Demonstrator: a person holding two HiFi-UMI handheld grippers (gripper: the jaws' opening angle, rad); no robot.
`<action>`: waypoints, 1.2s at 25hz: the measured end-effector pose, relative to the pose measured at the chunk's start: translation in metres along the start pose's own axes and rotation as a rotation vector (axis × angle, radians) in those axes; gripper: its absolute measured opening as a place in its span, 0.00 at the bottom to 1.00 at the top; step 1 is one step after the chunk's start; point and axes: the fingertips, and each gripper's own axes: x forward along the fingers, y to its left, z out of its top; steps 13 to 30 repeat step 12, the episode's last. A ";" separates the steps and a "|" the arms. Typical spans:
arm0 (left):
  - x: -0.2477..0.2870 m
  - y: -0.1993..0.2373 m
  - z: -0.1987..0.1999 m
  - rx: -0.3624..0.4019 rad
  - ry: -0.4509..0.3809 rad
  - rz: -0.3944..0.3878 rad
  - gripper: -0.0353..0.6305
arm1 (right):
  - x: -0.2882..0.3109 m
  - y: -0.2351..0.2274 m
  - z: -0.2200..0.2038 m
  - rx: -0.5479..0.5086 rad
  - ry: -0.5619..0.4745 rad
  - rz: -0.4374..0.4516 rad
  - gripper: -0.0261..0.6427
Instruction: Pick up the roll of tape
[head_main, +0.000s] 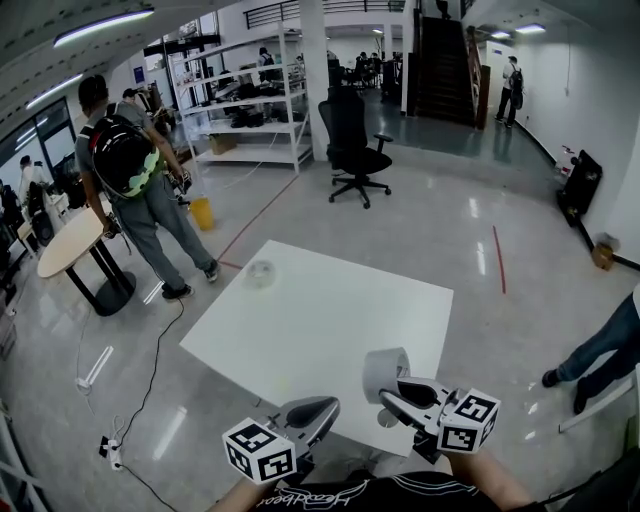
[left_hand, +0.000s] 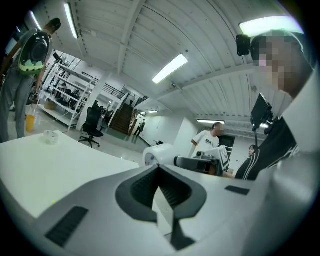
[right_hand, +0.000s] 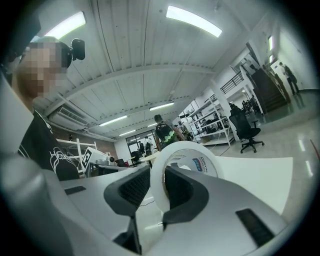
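Closest to me, the left tongs (head_main: 318, 408) are closed and empty, tips together over the near edge of the flat white counter (head_main: 300, 320). Just to their right, the right tongs (head_main: 392, 390) pinch the roll of tape (head_main: 383, 368), a smooth white ring held upright. Far ahead of both tongs a small clear thing (head_main: 260, 272) lies on the counter. Beyond it a black office chair (head_main: 352, 145) stands on the glossy floor.

The roll of tape (right_hand: 186, 149) is white and up on its edge, held clear of the white table (head_main: 300, 330) near its front right corner. Its wall sits pinched between the right gripper's (right_hand: 159, 192) pads. Blue and red print shows inside the core.
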 end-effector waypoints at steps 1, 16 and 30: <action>0.000 0.000 0.001 0.000 0.000 -0.001 0.06 | 0.000 0.001 0.000 0.000 0.001 0.000 0.18; 0.004 -0.009 -0.003 0.002 0.017 -0.021 0.06 | -0.007 0.005 -0.001 -0.003 0.003 -0.009 0.18; 0.004 -0.009 -0.003 0.002 0.017 -0.021 0.06 | -0.007 0.005 -0.001 -0.003 0.003 -0.009 0.18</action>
